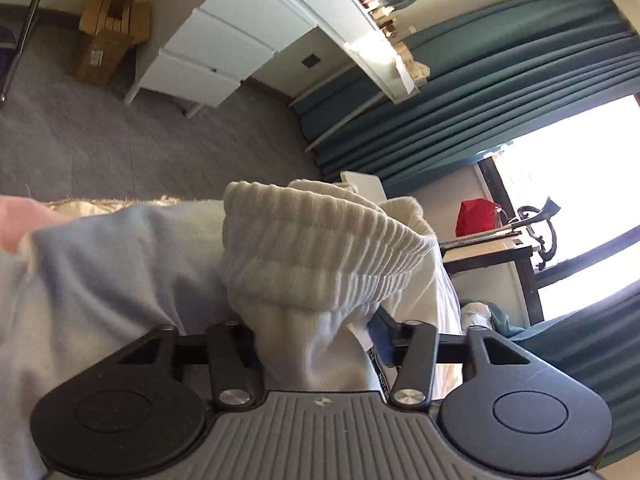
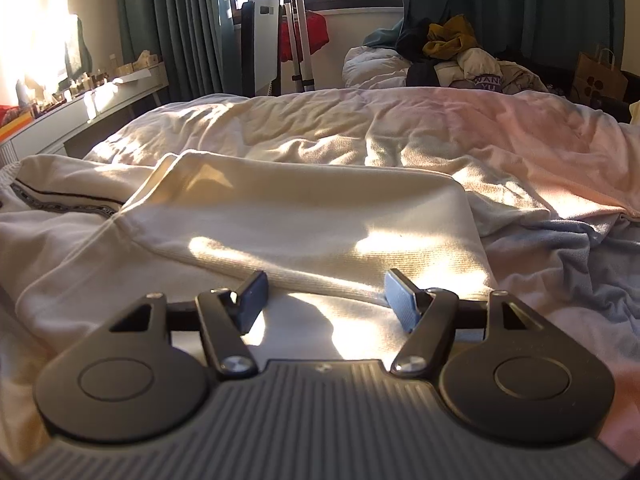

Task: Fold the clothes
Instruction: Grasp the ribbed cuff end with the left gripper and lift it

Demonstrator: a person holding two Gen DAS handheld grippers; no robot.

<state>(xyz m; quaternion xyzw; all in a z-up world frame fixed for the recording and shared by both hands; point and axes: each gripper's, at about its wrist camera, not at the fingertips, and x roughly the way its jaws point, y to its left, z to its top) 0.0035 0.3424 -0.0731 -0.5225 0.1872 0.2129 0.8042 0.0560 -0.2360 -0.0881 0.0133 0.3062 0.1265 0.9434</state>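
A white sweatshirt with a ribbed band (image 1: 312, 240) fills the middle of the left wrist view, bunched and lifted off the pale blue bedcover (image 1: 120, 272). My left gripper (image 1: 316, 332) is shut on this fabric; the cloth hides both pads. In the right wrist view the same cream-white garment (image 2: 320, 208) lies spread on the bed, one folded panel facing me and a dark patterned stripe (image 2: 60, 200) at the left. My right gripper (image 2: 326, 300) hovers low over its near edge, open, with only flat cloth under the gap.
Rumpled pink and blue bedcover (image 2: 500, 128) stretches beyond the garment. A pile of clothes (image 2: 452, 56) and a paper bag (image 2: 598, 76) sit at the far end. White drawers (image 1: 216, 48), cardboard boxes (image 1: 108, 36) and teal curtains (image 1: 500, 80) line the room.
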